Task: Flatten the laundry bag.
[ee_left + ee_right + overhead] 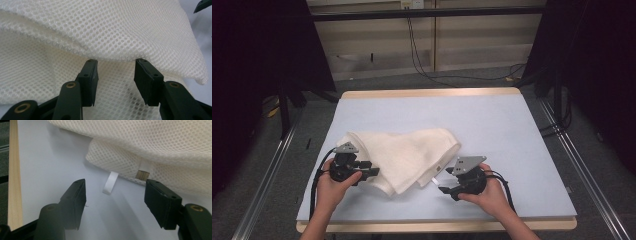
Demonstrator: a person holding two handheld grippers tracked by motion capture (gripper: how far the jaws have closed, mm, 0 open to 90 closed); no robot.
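At table centre-left, cloth is lying crumpled. Left gripper is sitting at its 8 o'clock edge, jaws open astride a fold, not yet pinching. Right gripper, jaws open on nothing, is nearing the 4 o'clock corner. Likely step: grasping. Next: close both. Right gripper view is showing a white tag; left gripper view is showing mesh weave.

Your cloth is cream open-weave mesh, soft and matt. The worktop looks smooth pale blue, edged with bare wood. Your tongs are matt black plastic.
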